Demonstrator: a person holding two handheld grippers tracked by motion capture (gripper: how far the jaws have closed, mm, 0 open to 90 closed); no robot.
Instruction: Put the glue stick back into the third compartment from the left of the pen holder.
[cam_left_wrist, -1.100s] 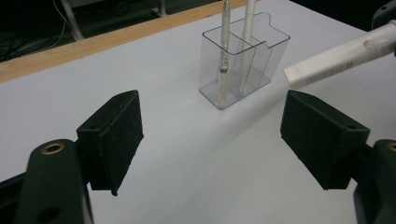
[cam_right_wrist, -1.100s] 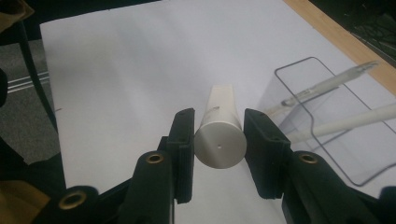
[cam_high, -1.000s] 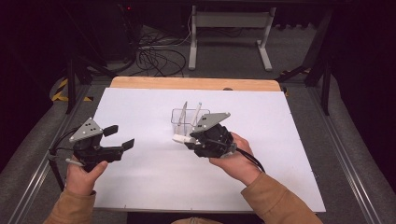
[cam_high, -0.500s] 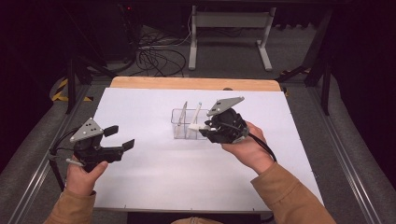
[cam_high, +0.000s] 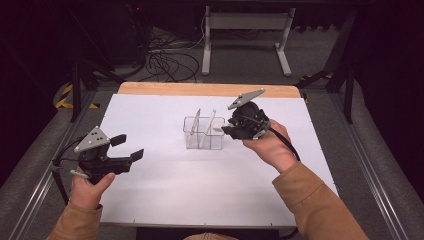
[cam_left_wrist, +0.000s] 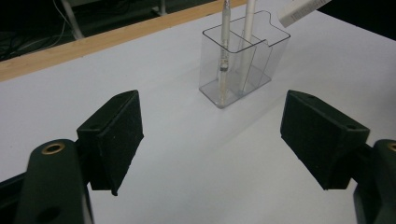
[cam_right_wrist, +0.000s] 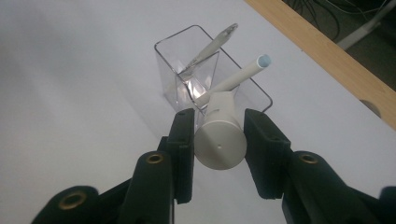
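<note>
Since the earlier frames the right gripper (cam_high: 231, 129) has been carried from in front of the holder, up and toward the far right, and is now held just right of the clear plastic two-compartment pen holder (cam_high: 203, 140). The left gripper (cam_high: 128, 148) has not been moved; it is held over the near left part of the white desk (cam_high: 200, 195), well apart from the holder.

In the right gripper view, the right jaws are seen closed on a white cylindrical marker with a flat round end (cam_right_wrist: 220, 140); the marker's far end is pointed at the holder's rim. In the high view its white tip (cam_high: 218, 129) is seen just beside the holder's right wall; contact cannot be told.

The left jaws are held wide, with nothing between them.

The holder stands upright near the middle of the desk, somewhat toward the far edge. Two items are leaned inside it: a silver metal pen with a clip (cam_right_wrist: 211, 47) and a white pen with a pale blue end (cam_right_wrist: 240, 74). Which compartment holds each cannot be told with certainty.
</note>
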